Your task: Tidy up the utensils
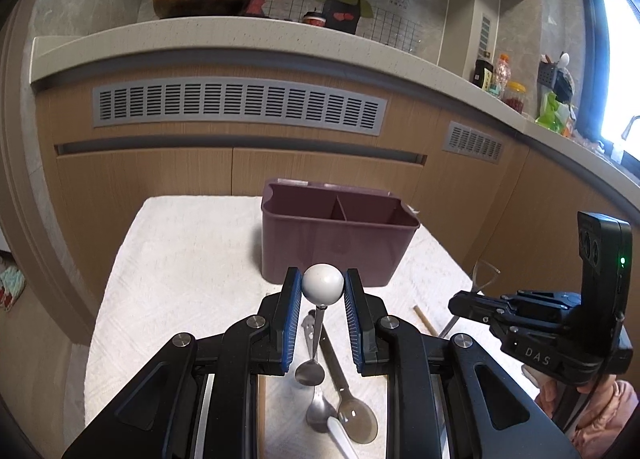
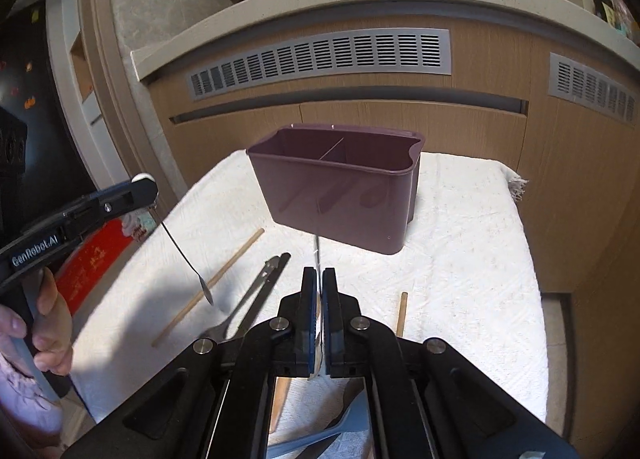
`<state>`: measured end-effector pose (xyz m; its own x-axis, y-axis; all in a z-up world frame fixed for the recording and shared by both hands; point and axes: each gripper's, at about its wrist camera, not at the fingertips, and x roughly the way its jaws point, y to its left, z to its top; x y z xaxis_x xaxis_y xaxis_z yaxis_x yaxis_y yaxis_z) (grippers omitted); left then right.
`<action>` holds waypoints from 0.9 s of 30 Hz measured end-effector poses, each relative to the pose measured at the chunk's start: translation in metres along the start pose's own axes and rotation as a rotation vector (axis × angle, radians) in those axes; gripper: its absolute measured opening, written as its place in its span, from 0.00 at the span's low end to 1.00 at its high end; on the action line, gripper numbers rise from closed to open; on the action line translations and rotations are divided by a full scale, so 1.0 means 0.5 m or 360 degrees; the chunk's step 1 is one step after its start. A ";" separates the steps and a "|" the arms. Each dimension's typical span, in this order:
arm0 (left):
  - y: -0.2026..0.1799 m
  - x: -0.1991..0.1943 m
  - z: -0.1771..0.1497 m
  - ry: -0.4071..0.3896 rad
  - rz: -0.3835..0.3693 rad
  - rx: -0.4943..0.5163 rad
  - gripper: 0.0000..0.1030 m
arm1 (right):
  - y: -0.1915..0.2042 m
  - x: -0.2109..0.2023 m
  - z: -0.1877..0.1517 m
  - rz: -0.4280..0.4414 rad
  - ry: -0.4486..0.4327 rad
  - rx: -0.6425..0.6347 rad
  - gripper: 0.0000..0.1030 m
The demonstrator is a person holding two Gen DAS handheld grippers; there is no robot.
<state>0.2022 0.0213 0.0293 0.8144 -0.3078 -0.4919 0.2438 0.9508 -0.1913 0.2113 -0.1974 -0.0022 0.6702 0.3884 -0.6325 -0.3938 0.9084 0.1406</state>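
My left gripper [image 1: 322,279] is shut on the white ball end of a small metal spoon [image 1: 316,339], which hangs bowl-down above the white towel [image 1: 180,279]. The right wrist view shows that same left gripper [image 2: 148,187] at the left with the spoon [image 2: 180,255] dangling. My right gripper [image 2: 319,273] is shut on a thin metal utensil [image 2: 317,253], seen edge-on and lifted off the towel [image 2: 460,239]. From the left wrist view, the right gripper [image 1: 454,305] sits at the right with that utensil [image 1: 486,279] sticking up. A purple two-compartment caddy [image 1: 340,227] [image 2: 340,195] stands ahead of both.
Under the left gripper lie a dark spoon [image 1: 352,411], a metal spoon [image 1: 318,411] and a white plastic spoon [image 1: 340,435]. Two wooden chopsticks [image 2: 208,287] [image 2: 401,313], a black-handled utensil [image 2: 264,287] and a fork [image 2: 224,329] lie on the towel. Wooden cabinets [image 1: 160,179] rise behind.
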 end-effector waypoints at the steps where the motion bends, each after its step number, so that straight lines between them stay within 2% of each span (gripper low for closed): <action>1: 0.002 0.000 -0.002 0.0003 0.0001 -0.0006 0.22 | 0.004 0.002 -0.002 0.0000 -0.0002 -0.0011 0.06; 7: 0.007 0.001 -0.010 0.0013 0.0003 -0.0017 0.22 | 0.008 0.038 0.005 0.0018 0.0014 -0.0060 0.06; 10: 0.009 -0.002 -0.012 0.0011 0.0015 -0.0013 0.22 | 0.002 0.051 0.022 0.0013 0.0024 -0.0044 0.01; 15: 0.011 -0.005 0.011 -0.0019 0.0001 -0.0016 0.22 | 0.012 0.013 0.052 -0.0010 -0.0045 -0.0073 0.01; 18: 0.009 -0.014 0.080 -0.0085 -0.0077 -0.0014 0.22 | 0.021 -0.033 0.104 -0.0001 -0.0138 -0.0113 0.01; 21: 0.004 -0.020 0.167 -0.0187 -0.0113 0.0027 0.22 | 0.027 -0.085 0.185 0.0006 -0.0272 -0.0159 0.01; 24: -0.002 -0.008 0.244 -0.0298 -0.0115 0.0070 0.22 | 0.036 -0.118 0.261 -0.0068 -0.0412 -0.0237 0.01; 27: -0.003 0.025 0.284 -0.0350 -0.0109 0.0098 0.22 | 0.036 -0.105 0.310 -0.0154 -0.0487 -0.0279 0.01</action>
<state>0.2867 0.0212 0.1441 0.8882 -0.3631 -0.2814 0.3288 0.9303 -0.1625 0.2663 -0.1773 0.1518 0.8563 0.3544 -0.3757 -0.4035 0.9131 -0.0584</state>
